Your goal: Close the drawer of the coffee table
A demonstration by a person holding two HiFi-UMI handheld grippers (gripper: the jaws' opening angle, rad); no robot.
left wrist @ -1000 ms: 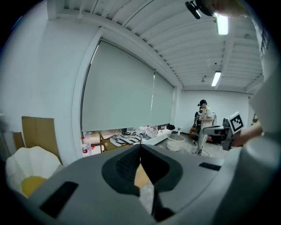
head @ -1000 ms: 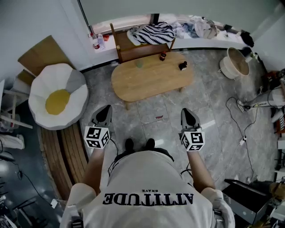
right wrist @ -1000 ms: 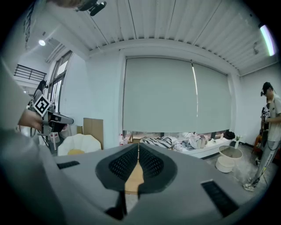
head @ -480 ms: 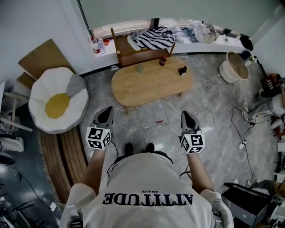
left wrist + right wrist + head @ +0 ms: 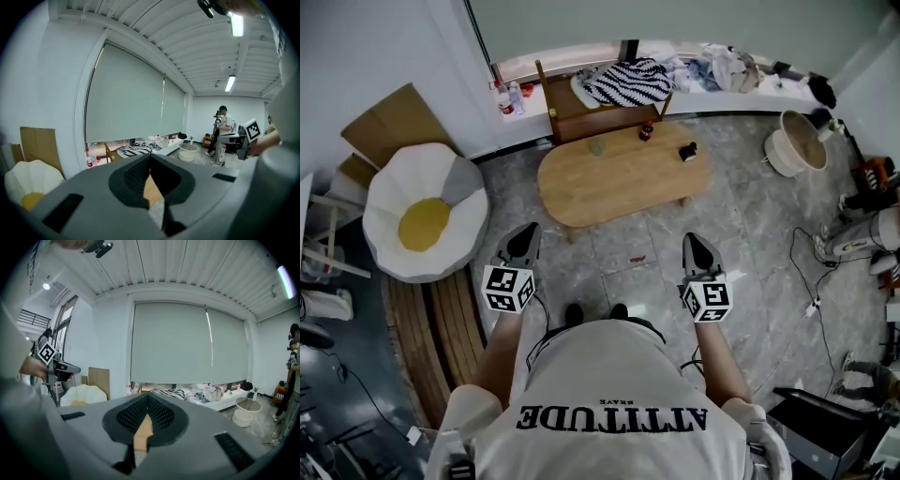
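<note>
Your left claw [image 5: 524, 232] & right claw [image 5: 695, 240]: both clenched, empty. Desk [image 5: 619, 173]: oval wood, ahead of both, well apart. Drawer: not in view. Est. stiff, slides easy; push front panel mid-width w/ closed tips.

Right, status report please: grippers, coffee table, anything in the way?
Left gripper, right gripper: shut, empty. Coffee table ahead, untouched; drawer not visible from here. Only a small red scrap lies between.
</note>
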